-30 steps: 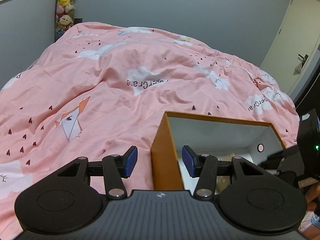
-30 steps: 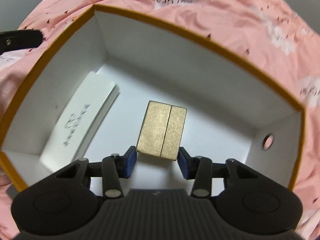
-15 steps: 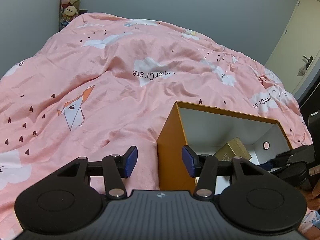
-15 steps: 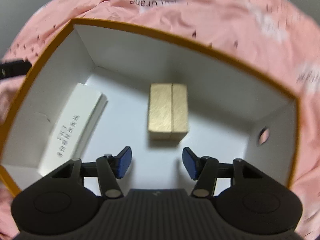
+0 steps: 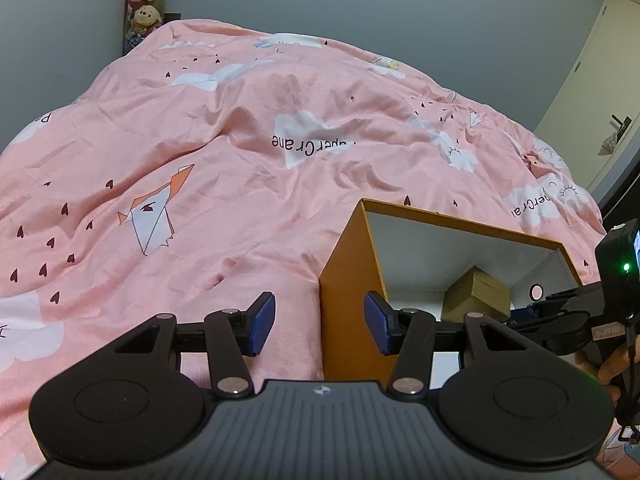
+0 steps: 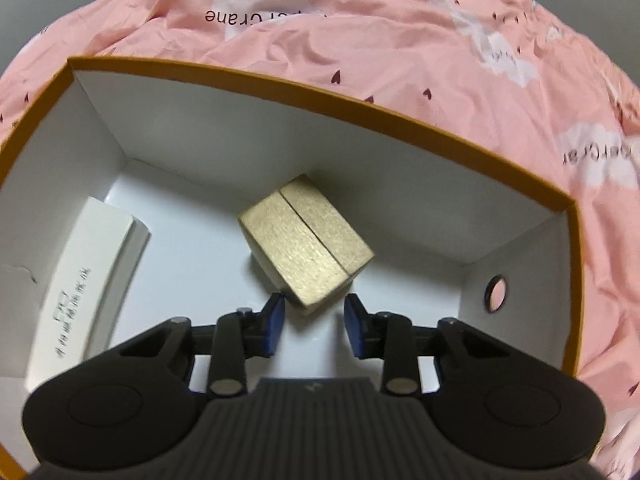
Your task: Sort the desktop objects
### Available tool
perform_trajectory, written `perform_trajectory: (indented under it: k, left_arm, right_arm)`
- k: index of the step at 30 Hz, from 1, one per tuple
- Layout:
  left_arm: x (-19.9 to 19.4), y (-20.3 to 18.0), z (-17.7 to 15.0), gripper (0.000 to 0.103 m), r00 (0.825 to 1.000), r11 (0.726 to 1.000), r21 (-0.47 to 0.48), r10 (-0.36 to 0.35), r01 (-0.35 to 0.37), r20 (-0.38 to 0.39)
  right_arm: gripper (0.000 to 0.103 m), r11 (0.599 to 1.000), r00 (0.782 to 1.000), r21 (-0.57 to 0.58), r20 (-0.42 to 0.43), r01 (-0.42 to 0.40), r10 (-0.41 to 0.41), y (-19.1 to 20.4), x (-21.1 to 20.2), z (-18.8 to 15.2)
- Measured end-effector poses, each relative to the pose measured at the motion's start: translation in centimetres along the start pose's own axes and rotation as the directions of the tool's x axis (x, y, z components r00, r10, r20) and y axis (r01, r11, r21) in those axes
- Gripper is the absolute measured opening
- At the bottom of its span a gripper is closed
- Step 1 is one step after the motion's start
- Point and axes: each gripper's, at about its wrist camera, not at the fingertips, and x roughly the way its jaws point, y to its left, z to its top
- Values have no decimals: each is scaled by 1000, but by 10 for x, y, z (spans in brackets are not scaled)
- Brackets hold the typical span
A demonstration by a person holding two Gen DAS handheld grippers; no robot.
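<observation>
An orange box (image 6: 280,80) with white inner walls stands open on the pink bedding. On its floor lies a small gold box (image 6: 308,240), turned diagonally, with a long white box (image 6: 80,280) at the left wall. My right gripper (image 6: 314,318) reaches down into the orange box. Its jaws are closing with the gold box's near corner between them, and the pads are not clearly pressing on it. My left gripper (image 5: 320,322) is open and straddles the near corner of the orange box (image 5: 348,280) without touching it. The gold box (image 5: 476,296) shows inside.
A rumpled pink duvet (image 5: 240,160) covers the bed around the box. Plush toys (image 5: 146,4) hang by the far wall and a door (image 5: 600,80) is at the right. A hand (image 5: 608,364) holds the right gripper's body. A round hole (image 6: 495,292) pierces the box's right wall.
My right gripper let go of the gold box, which now lies turned diagonally on the box floor. The jaws spread, then narrowed around its near corner. The left gripper barely moved.
</observation>
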Motion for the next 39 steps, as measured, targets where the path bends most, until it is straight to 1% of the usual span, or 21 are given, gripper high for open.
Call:
perform_trajectory:
  k: [1,5,6,8,10,15,19,20,21,23,24,26,29,33,36,39]
  left_arm:
    - [0,0,0,58,1000,1000,0,1,-1,0]
    - [1,1,-1,58,1000,1000,0,6,-6,-3]
    - [2,1,-1,58,1000,1000,-3,7,-7,-4]
    - [3,3,-1,58,1000,1000,-7,9,-9,-7]
    - [4,3,-2,58,1000,1000,-9,10,-10,-9]
    - [2,4,-3,58,1000,1000,-10,2,-2,-8]
    - [1,6,-6,58,1000,1000,-22,-3,3,-9]
    - [0,6,-7,57,1000,1000,-24,-5,4,-10]
    - [0,7,-7,57,1000,1000,-26,-6,6,-12]
    - [0,8,-9,57,1000,1000,-29,-9,9,-15]
    - [0,8,-10,57,1000,999,-31,-10,10,-16]
    - [-1,9,-10,57,1000,999,-35,-10,9,-16]
    - [-1,9,-10,57,1000,999,-40,-13,12,-15]
    - [-3,6,-11,57,1000,999,-35,-15,15,-12]
    - [-6,5,-11,57,1000,999,-32,-10,10,-8]
    - [-9,4,-12,57,1000,999,-36,-1,1,-7]
  right_arm:
    - [34,1000,1000,-24,13,13,-13,2,1,0]
    - [36,985,996,-157,63,75,-66,17,2,-2]
    - [35,979,995,-191,80,76,-61,21,2,-3]
    - [31,971,995,-238,100,35,-11,29,1,-4]
    - [27,966,994,-260,107,-3,31,36,-1,-1]
    - [25,955,987,-294,136,-45,88,57,-2,13]
    - [19,937,977,-347,181,-43,111,79,-4,19]
    - [18,934,976,-354,180,-55,126,84,-4,21]
    - [14,932,975,-357,176,-66,137,88,-4,21]
    - [10,928,972,-361,168,-92,162,95,-4,23]
    - [9,928,972,-361,167,-93,162,98,-5,24]
    - [9,927,974,-365,165,-84,153,102,-2,28]
    - [8,931,973,-352,161,-99,165,101,-3,28]
    - [4,937,964,-309,151,-164,219,91,-2,29]
    - [4,937,955,-279,144,-212,259,83,-5,29]
    - [4,936,954,-296,170,-189,246,83,-12,27]
